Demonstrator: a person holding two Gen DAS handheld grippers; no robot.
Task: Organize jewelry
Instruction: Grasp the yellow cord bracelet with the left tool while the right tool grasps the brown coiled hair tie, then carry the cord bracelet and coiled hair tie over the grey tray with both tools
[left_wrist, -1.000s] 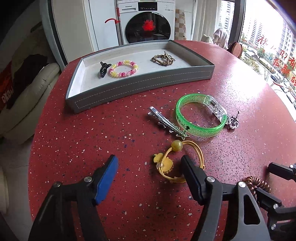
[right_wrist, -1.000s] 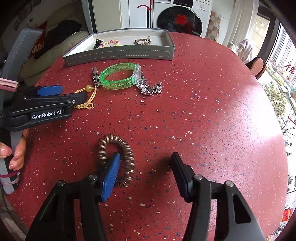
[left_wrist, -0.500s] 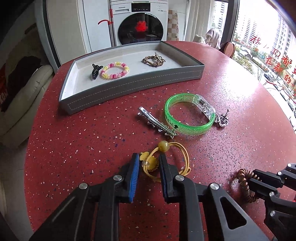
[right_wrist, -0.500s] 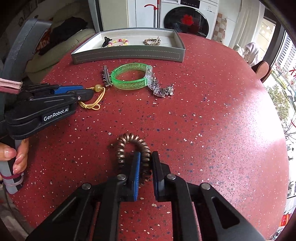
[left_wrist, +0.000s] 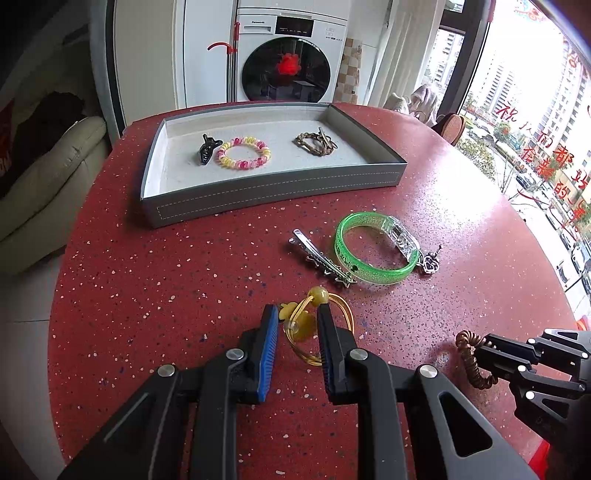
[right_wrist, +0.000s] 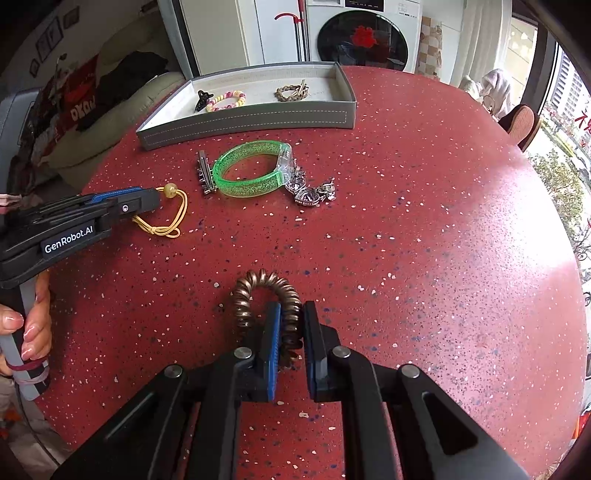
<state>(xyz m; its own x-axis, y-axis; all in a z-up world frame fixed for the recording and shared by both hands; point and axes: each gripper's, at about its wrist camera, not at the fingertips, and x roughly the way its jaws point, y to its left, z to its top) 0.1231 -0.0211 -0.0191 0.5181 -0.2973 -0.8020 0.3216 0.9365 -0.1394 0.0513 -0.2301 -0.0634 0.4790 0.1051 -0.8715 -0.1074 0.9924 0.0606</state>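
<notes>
My left gripper (left_wrist: 297, 319) is shut on the yellow hair tie (left_wrist: 334, 314) with its bead and flower charm, just above the red table. It also shows in the right wrist view (right_wrist: 162, 221). My right gripper (right_wrist: 290, 319) is shut on the brown spiral hair tie (right_wrist: 258, 282), seen too in the left wrist view (left_wrist: 467, 356). A grey tray (left_wrist: 266, 194) at the back holds a black clip (left_wrist: 207, 147), a pink-yellow bead bracelet (left_wrist: 243, 152) and a bronze chain (left_wrist: 316, 144).
A green bangle (left_wrist: 369, 251), a silver hair clip (left_wrist: 321, 258) and a silver heart charm (left_wrist: 430, 263) lie on the red table (left_wrist: 166, 295) between the tray and the grippers. A washing machine and a sofa stand behind.
Both grippers went from open to shut, the left on the yellow hair tie, the right on the brown spiral tie. Both have lifted slightly and drawn back from the tray.
</notes>
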